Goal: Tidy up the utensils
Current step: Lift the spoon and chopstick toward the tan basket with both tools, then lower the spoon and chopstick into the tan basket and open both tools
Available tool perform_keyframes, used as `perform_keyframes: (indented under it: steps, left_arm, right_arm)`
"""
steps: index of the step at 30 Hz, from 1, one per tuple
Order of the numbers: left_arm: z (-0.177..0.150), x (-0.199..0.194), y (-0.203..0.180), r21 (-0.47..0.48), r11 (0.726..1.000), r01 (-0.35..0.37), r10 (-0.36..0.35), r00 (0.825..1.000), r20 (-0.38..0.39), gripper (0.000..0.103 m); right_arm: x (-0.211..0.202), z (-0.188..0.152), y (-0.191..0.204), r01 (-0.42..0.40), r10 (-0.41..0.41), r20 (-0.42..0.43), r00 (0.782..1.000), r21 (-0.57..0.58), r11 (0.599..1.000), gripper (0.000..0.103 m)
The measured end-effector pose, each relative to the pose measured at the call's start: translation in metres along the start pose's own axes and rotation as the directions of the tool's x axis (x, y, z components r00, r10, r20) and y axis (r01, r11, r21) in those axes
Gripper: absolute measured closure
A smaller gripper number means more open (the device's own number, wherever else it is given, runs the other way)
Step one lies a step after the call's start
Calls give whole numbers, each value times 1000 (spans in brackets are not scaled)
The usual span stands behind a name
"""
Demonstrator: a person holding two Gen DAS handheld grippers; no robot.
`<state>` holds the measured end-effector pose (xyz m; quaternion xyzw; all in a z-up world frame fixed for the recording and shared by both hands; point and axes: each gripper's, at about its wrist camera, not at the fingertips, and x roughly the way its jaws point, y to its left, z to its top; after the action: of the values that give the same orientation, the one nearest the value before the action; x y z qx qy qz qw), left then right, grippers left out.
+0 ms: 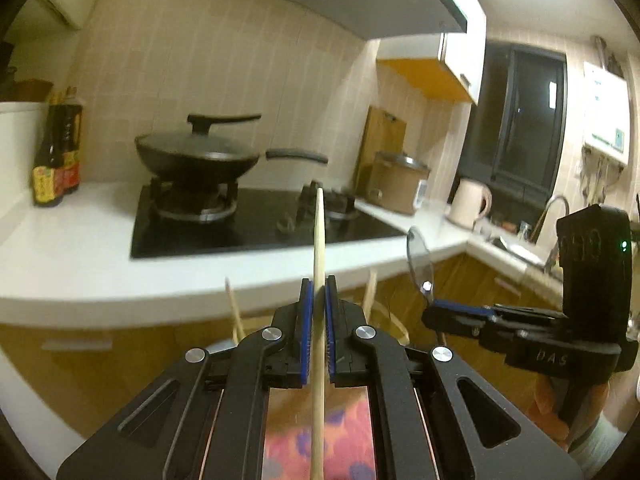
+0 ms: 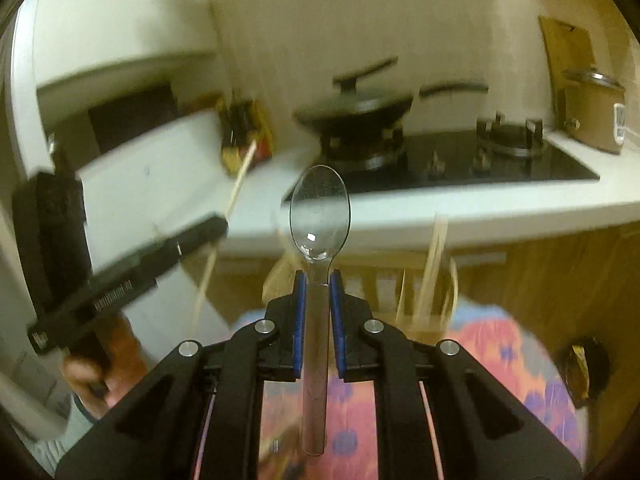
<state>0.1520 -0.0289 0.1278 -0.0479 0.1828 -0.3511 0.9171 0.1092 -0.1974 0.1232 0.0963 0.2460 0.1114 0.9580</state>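
The left gripper (image 1: 319,304) pinches a light, stiff chopstick (image 1: 319,248) mid-shaft; the right gripper (image 2: 318,292) clamps a slippery spoon (image 2: 319,216) by the neck.

Left gripper (image 1: 319,292): clamped on upright chopstick (image 1: 319,264).
Right gripper (image 1: 430,306): at right, gripping clear spoon (image 1: 418,256).
Far: lidded wok (image 1: 198,156).

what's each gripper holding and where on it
Left gripper: a wooden chopstick, clamped around mid-length. Right gripper: a metal spoon, gripped on the handle just below the bowl.
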Motion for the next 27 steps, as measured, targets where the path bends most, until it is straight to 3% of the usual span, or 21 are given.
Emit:
perform_keyframes:
  steps: [4,7,9,13,16,21,23,25,27]
  left_arm:
    - [18,24,10,-19,1000,20,-18,997,81,99]
    - [28,43,13,-12,1000,-24,25,992,120,99]
    - [30,56,10,24,997,-74,70,987,147,99]
    - [25,77,9,57,991,-121,110,981,158,99]
    - [13,82,11,55,985,-166,152,968,199,99]
    - [-1,82,20,28,988,-155,146,967,210,98]
    - [-5,78,22,20,990,-142,135,970,201,84]
    - [-10,72,24,11,990,-138,134,971,196,78]
    - [-14,63,24,21,990,-138,132,974,186,77]
  right_arm:
    - [19,28,-8,25,-28,95,995,33,999,94]
    - [46,39,-20,-25,17,69,997,109,994,94]
    - [57,44,-23,0,-12,100,995,122,993,94]
    - [74,40,-17,105,-117,162,980,80,991,94]
    - [83,30,-19,155,-168,208,964,76,985,94]
    - [84,14,-24,192,-207,243,948,84,978,92]
    - [84,10,-27,181,-193,223,955,77,981,84]
    - [78,5,-28,153,-167,204,965,81,985,53]
    - [68,0,-28,148,-164,211,964,88,985,51]
